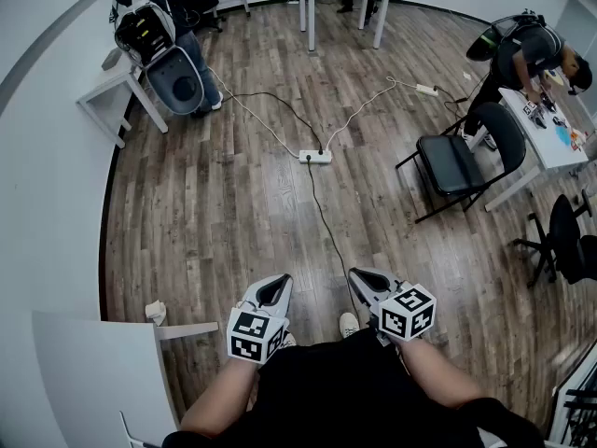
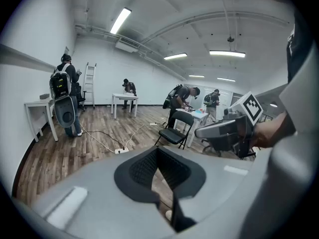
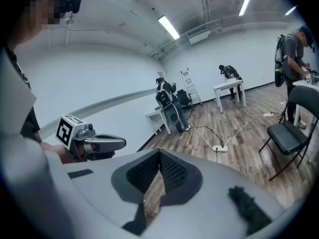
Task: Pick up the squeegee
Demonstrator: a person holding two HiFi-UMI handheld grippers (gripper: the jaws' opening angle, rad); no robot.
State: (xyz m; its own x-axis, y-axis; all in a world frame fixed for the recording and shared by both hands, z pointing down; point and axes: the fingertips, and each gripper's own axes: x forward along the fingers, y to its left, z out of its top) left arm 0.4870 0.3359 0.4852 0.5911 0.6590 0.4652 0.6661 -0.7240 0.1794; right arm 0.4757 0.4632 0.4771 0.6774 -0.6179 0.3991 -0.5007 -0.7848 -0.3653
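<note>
Head view | left tool (image 1: 276,281), right tool (image 1: 361,276): jaws together | above floor (image 1: 233,203)

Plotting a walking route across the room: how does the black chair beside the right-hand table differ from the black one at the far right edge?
The folding chair stands on thin tube legs; the office chair sits on a star base. The folding chair is next to the white table where a person works; the office chair is lower in the head view, nearer the wearer. Both are black and unoccupied.
</note>
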